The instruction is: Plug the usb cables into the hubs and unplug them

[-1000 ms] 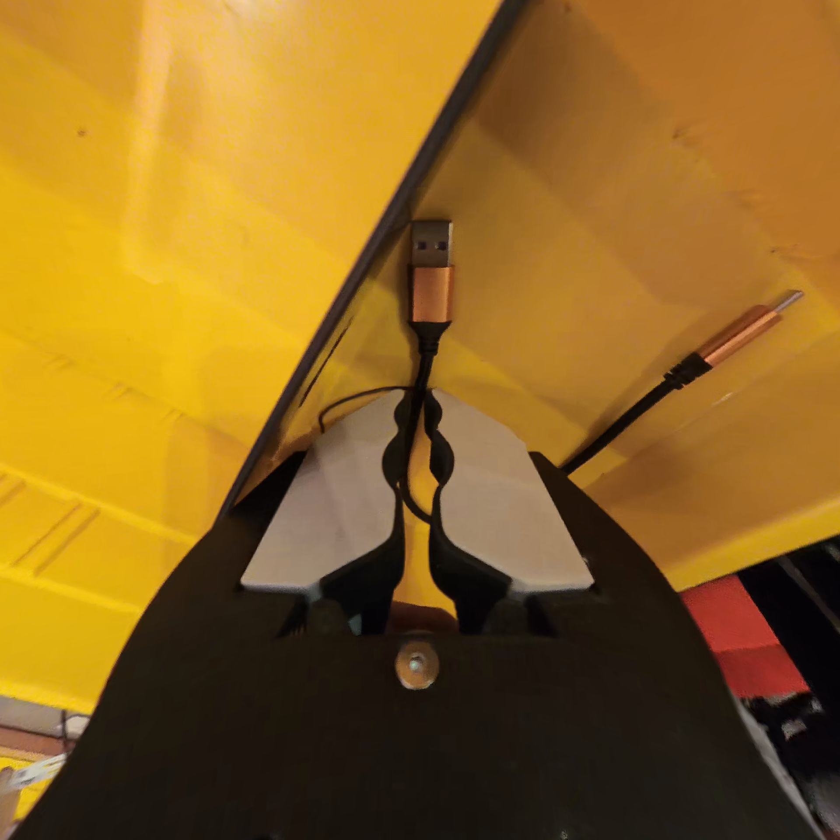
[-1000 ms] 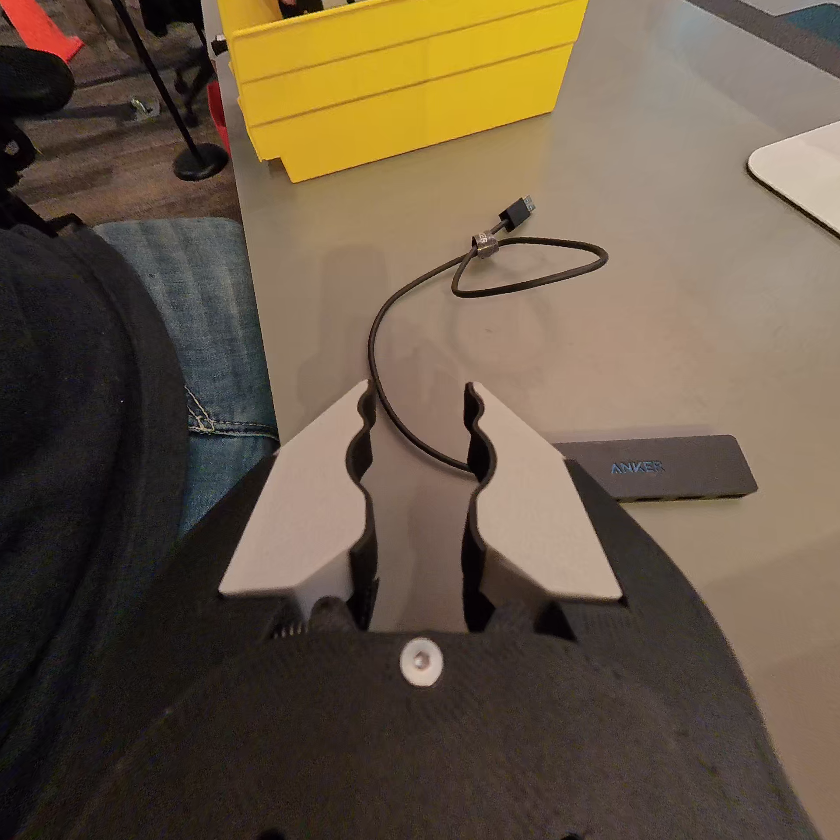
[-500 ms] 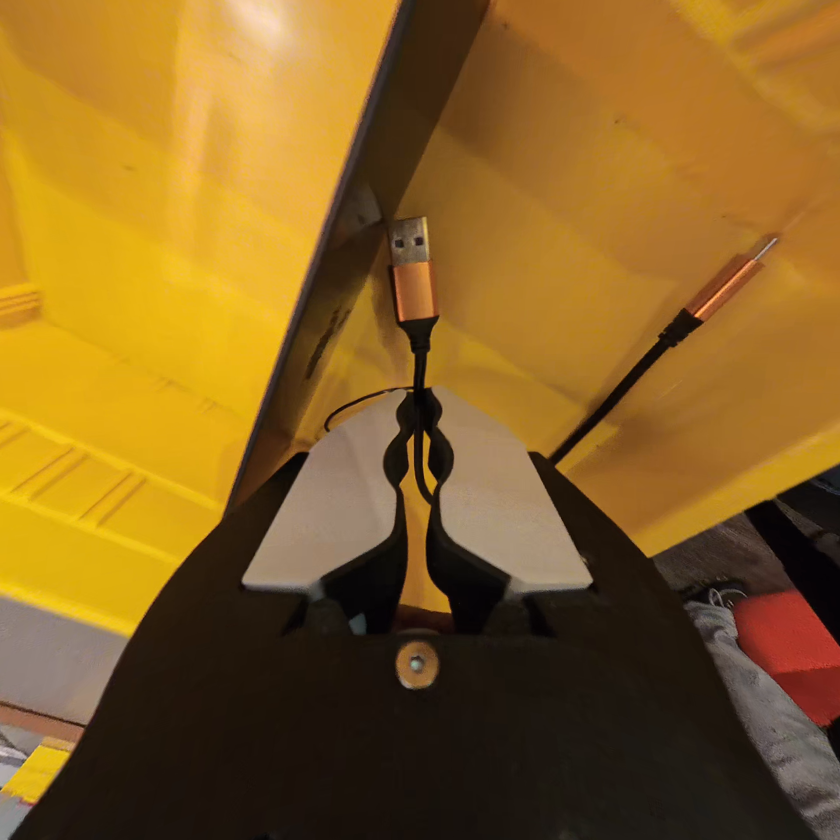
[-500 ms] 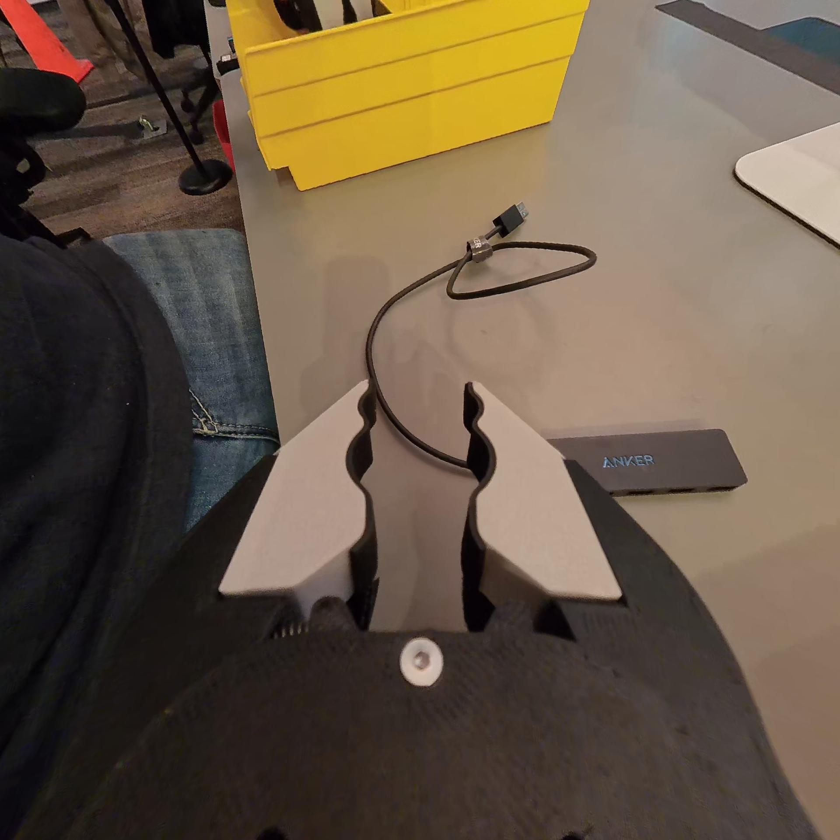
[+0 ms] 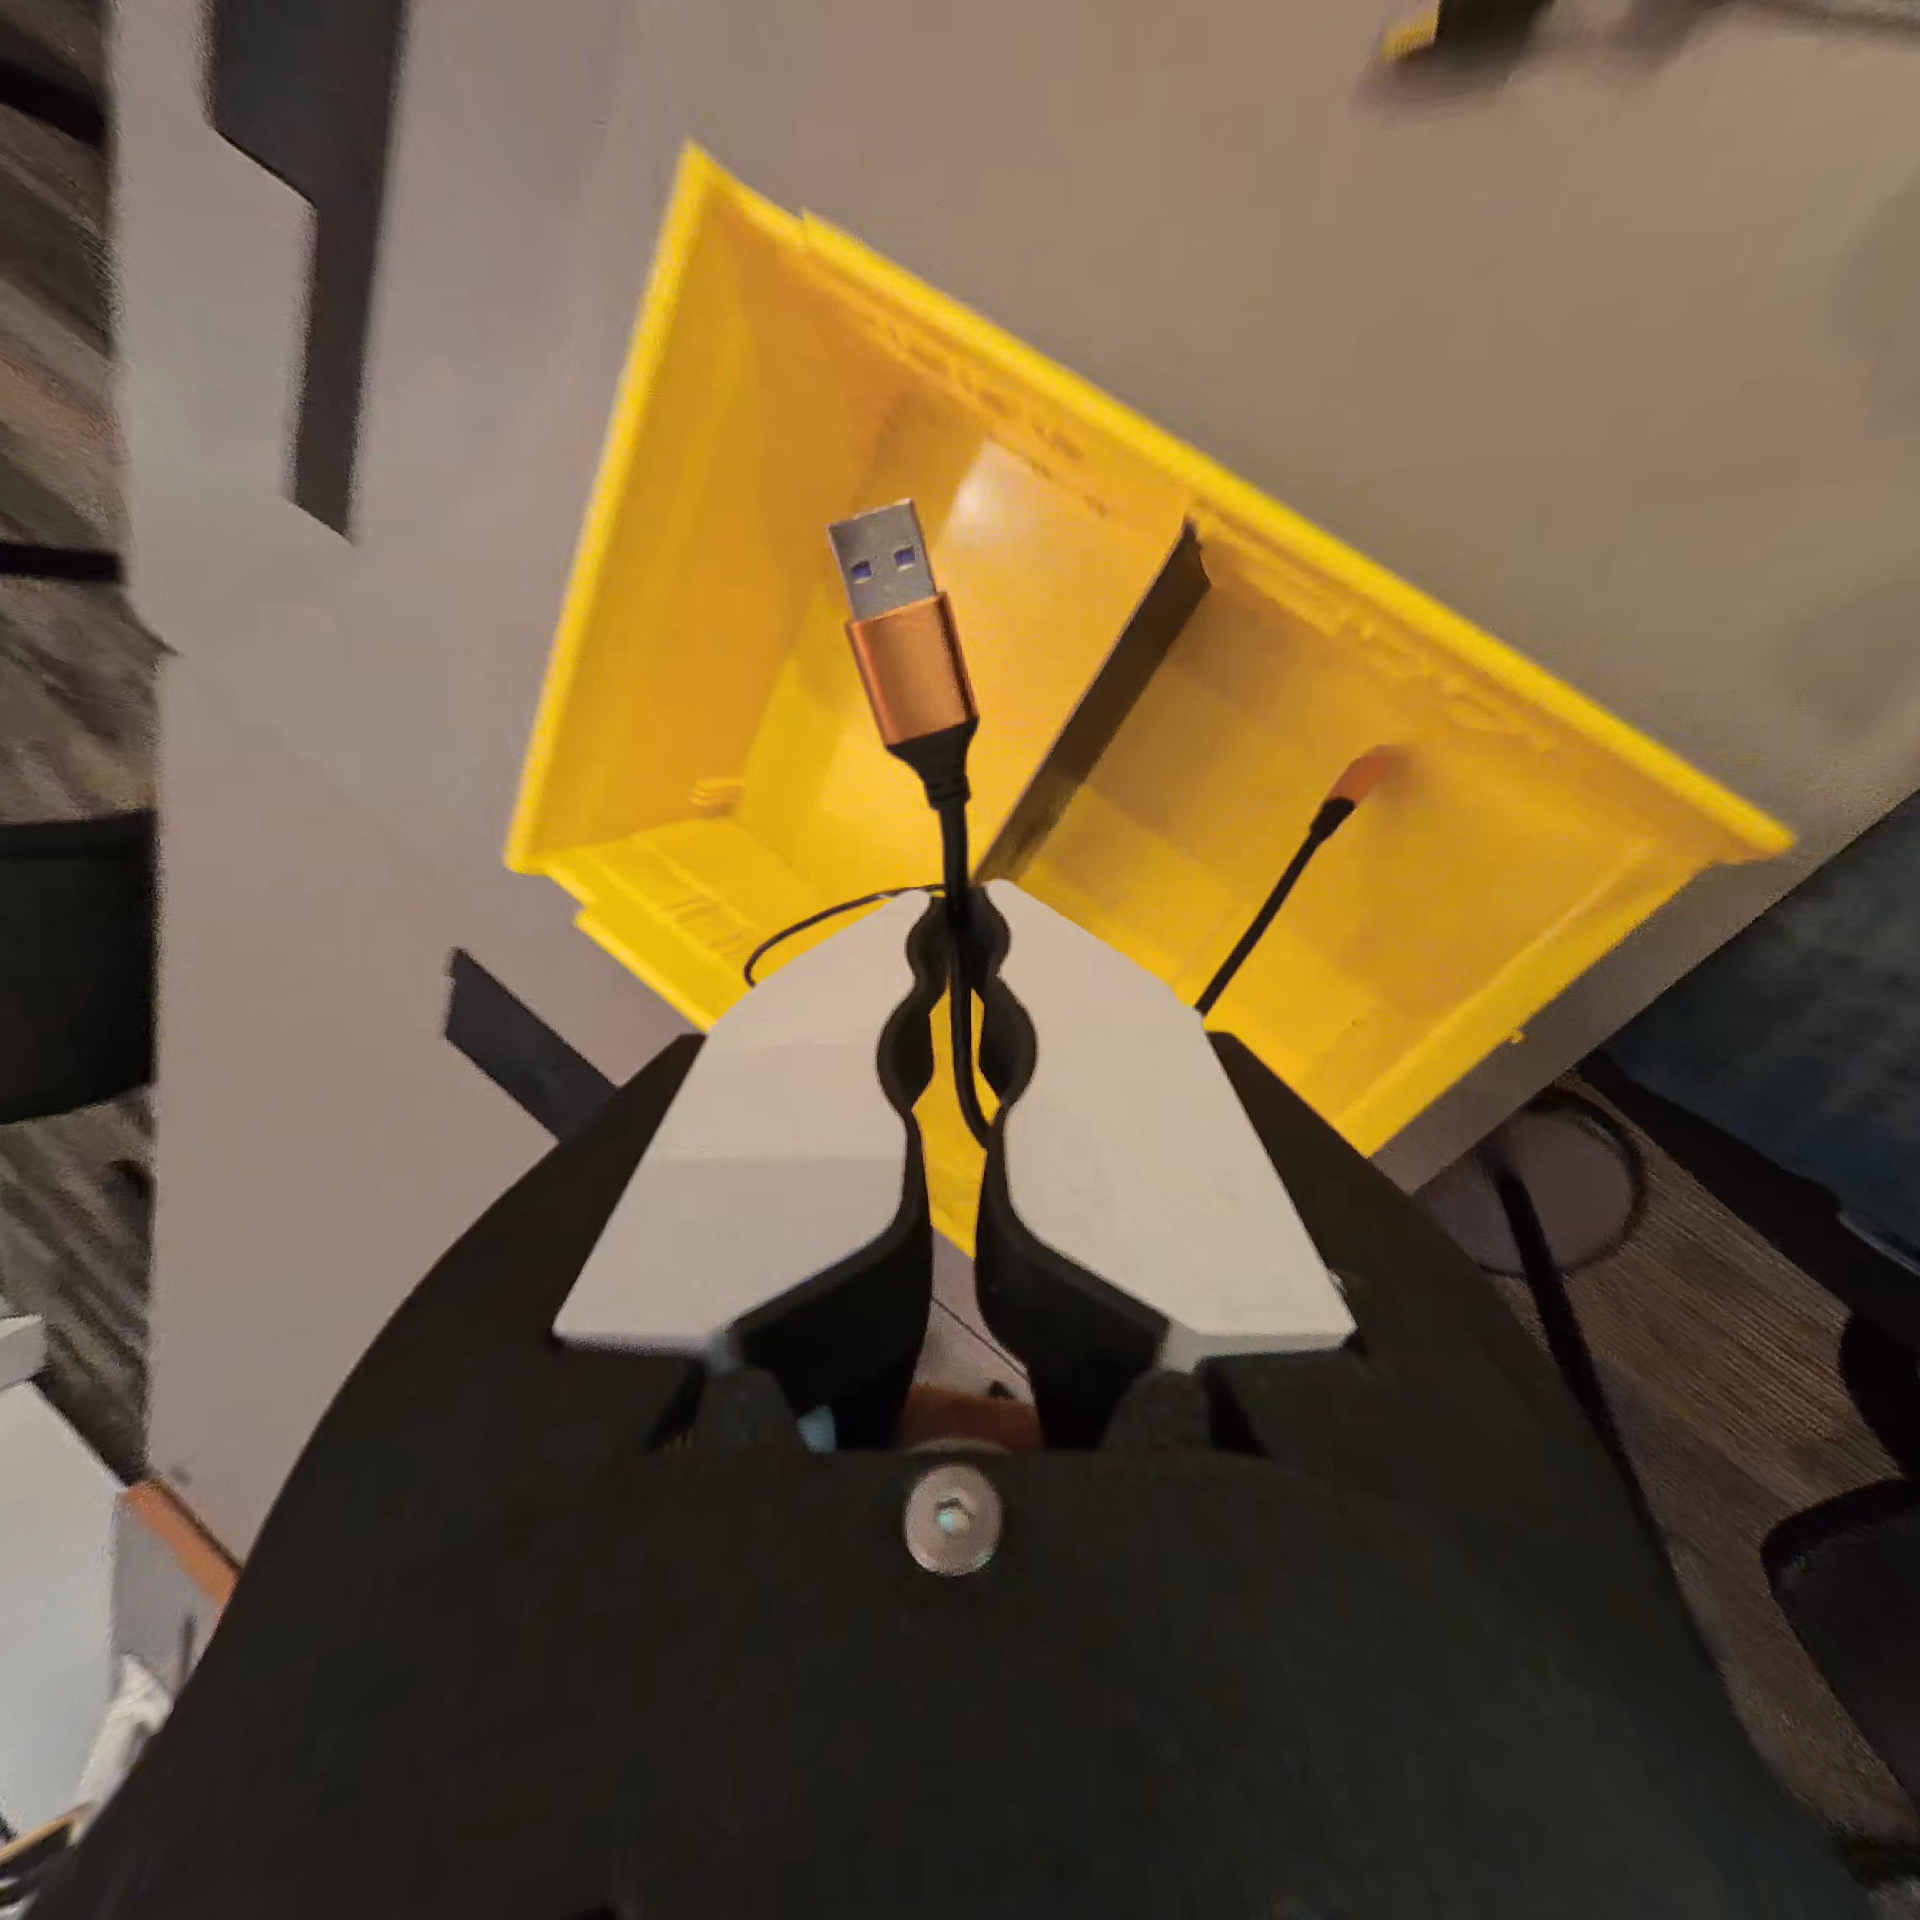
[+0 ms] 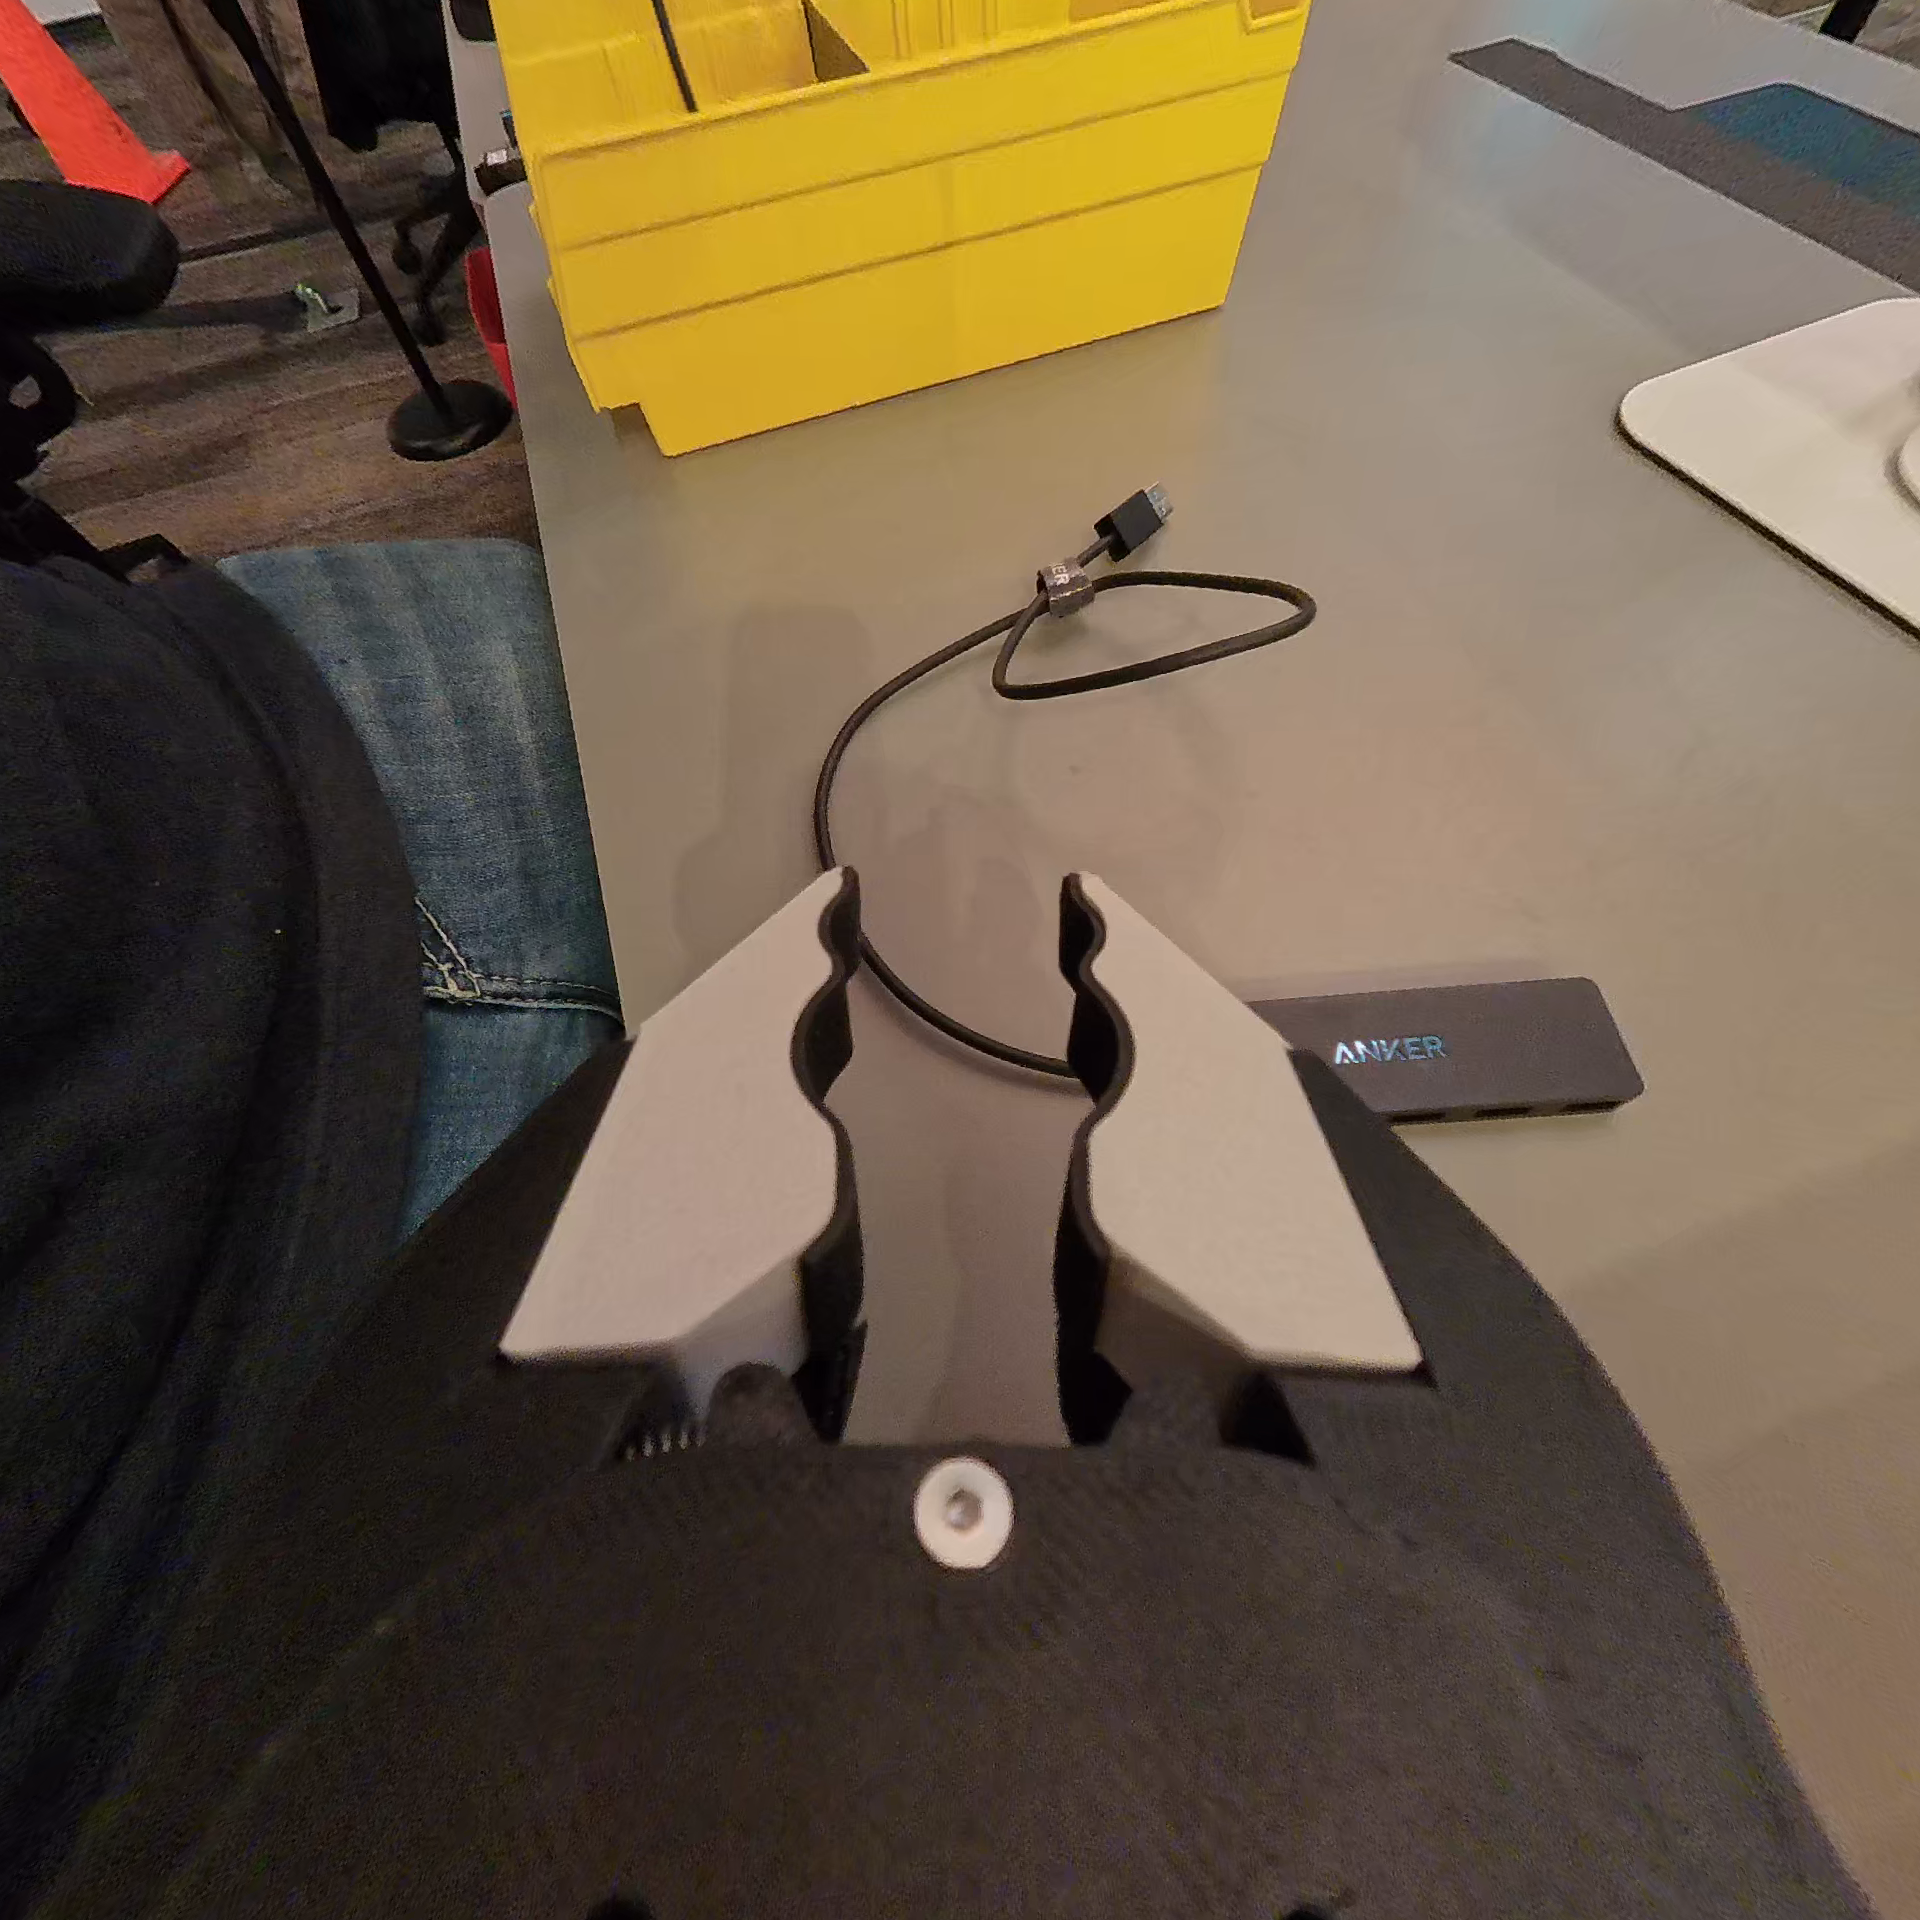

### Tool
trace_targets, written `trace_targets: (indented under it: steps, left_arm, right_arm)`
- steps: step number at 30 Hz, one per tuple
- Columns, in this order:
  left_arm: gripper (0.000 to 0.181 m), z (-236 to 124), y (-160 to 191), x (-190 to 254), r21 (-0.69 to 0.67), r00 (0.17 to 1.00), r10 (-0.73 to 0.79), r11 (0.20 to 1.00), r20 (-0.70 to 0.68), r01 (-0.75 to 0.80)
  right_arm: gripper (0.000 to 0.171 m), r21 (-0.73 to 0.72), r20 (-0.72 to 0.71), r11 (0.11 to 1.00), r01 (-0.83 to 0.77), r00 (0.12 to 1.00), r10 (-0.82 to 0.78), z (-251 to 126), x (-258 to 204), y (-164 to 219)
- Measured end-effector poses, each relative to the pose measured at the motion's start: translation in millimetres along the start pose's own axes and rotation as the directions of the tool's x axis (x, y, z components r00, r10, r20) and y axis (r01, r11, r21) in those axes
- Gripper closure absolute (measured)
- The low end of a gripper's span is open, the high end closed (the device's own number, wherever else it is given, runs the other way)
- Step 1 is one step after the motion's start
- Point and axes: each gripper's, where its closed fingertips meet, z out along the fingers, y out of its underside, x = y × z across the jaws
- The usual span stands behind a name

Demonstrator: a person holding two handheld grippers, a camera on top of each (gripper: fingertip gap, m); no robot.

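A yellow plastic bin (image 6: 914,260) stands on the grey table (image 6: 1455,727) near its left edge. Seen from above in the left wrist view, the bin (image 5: 665,582) is split into two compartments by a dark divider (image 5: 1101,707). A white mat (image 6: 1787,457) lies at the table's right side, partly out of frame. Beside the table, a person's leg in blue jeans (image 6: 457,790) and a dark garment (image 6: 156,987) are visible. On the wood-pattern floor (image 6: 239,436) stands a black round stand base (image 6: 452,416) with a slanted pole, and an orange-red cone-like object (image 6: 94,114) lies farther back.
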Motion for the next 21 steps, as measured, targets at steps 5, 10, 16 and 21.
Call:
trace_targets:
  steps: [5, 10, 16, 21]
  left_arm:
    - [0.179, -64.8, -55.4, -14.6, 0.110, 0.986, 0.086, 0.989, 0.143, -0.102]
    - [0.178, -106.8, -108.9, -4.1, 0.219, 0.973, 0.152, 0.957, 0.174, -0.189]
    - [0.178, -99.0, -179.6, 53.9, 0.351, 0.956, 0.283, 0.890, 0.073, -0.291]
    - [0.178, -48.3, -220.0, 109.0, 0.395, 0.919, 0.395, 0.846, -0.012, -0.358]
  right_arm:
    - [0.135, 0.007, -0.019, 1.000, 0.001, 1.000, -0.001, -5.3, 4.1, -0.9]
    - [0.135, 0.028, -0.036, 1.000, 0.006, 0.999, -0.005, -12.3, 5.0, -4.4]
    - [0.135, 0.059, -0.061, 0.998, 0.010, 0.998, -0.006, -22.3, 6.3, -10.1]
    - [0.135, 0.087, -0.096, 0.996, 0.010, 0.995, -0.002, -32.5, 9.0, -14.6]
